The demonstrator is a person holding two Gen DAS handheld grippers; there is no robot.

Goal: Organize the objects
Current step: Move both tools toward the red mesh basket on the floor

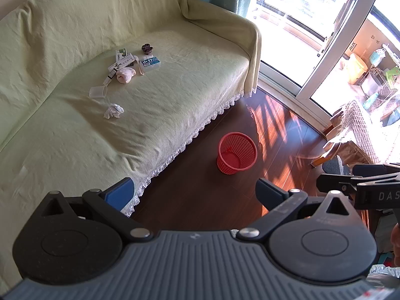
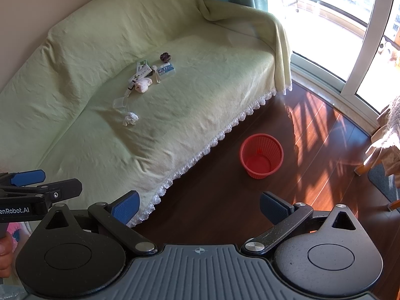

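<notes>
Both tools hang wide open and empty over the floor at the sofa's lace edge: left tool (image 1: pixel 193 195) and right tool (image 2: pixel 200 206) side by side. Ahead on the dark wood floor (image 2: pixel 225 212) stands an empty red basket (image 2: pixel 261 156), a little right of both. Beyond it, up and to the left on the sofa (image 1: pixel 175 105), lies the clutter: a crumpled tissue (image 1: pixel 113 111) nearest, then a clear cup (image 1: pixel 98 92) tipped on its side, then boxes (image 1: pixel 150 63). My guess is the left tool has the shorter reach to the tissue
</notes>
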